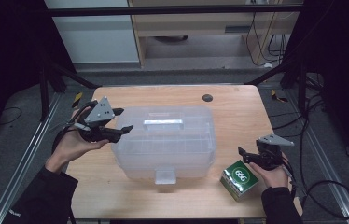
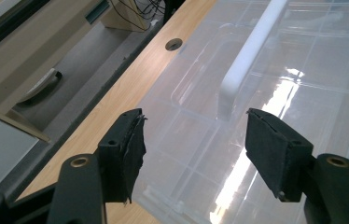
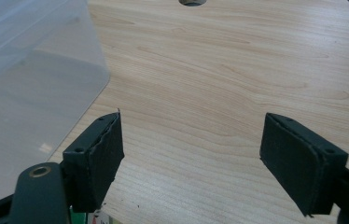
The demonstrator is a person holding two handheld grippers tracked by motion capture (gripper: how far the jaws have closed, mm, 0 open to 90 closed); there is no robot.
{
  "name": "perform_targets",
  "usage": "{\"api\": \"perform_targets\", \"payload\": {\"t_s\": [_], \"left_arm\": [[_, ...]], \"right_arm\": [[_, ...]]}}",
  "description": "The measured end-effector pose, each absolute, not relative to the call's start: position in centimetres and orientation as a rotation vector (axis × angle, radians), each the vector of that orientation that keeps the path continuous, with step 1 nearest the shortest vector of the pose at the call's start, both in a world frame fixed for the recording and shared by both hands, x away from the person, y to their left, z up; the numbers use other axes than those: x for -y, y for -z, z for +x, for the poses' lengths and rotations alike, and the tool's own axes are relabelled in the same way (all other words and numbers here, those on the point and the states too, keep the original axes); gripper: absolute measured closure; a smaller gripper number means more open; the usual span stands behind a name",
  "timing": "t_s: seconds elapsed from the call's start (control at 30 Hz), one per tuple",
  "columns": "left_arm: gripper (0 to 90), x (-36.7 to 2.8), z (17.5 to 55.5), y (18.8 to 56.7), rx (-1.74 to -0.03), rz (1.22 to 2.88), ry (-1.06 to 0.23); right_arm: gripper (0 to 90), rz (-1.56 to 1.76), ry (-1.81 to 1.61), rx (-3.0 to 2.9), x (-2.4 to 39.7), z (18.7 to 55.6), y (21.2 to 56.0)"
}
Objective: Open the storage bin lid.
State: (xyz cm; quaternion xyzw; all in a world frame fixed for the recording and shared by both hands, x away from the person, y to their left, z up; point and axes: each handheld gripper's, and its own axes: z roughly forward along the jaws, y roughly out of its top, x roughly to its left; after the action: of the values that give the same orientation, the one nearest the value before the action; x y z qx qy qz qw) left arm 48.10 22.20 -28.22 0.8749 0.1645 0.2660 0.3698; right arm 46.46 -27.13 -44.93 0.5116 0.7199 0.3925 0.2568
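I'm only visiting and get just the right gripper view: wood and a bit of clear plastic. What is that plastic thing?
Observer: A clear plastic storage box with a white carry handle on its closed lid.
Operator: Where is the other gripper?
Observer: The left gripper hangs open at the box's left end, nothing between its jaws.
Operator: Anything near my gripper?
Observer: Yes, a small green carton marked 666 lies on the wooden table just beside the open right gripper.
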Motion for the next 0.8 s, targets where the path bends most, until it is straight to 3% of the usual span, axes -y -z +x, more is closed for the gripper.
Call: {"api": "perform_targets", "payload": {"t_s": [0.8], "left_arm": [[36.7, -17.4, 48.1, 28.0, -0.243, 2.42, -0.661]], "right_arm": [[22.4, 1.386, -1.065, -1.967, 27.0, 46.5, 44.8]]}}
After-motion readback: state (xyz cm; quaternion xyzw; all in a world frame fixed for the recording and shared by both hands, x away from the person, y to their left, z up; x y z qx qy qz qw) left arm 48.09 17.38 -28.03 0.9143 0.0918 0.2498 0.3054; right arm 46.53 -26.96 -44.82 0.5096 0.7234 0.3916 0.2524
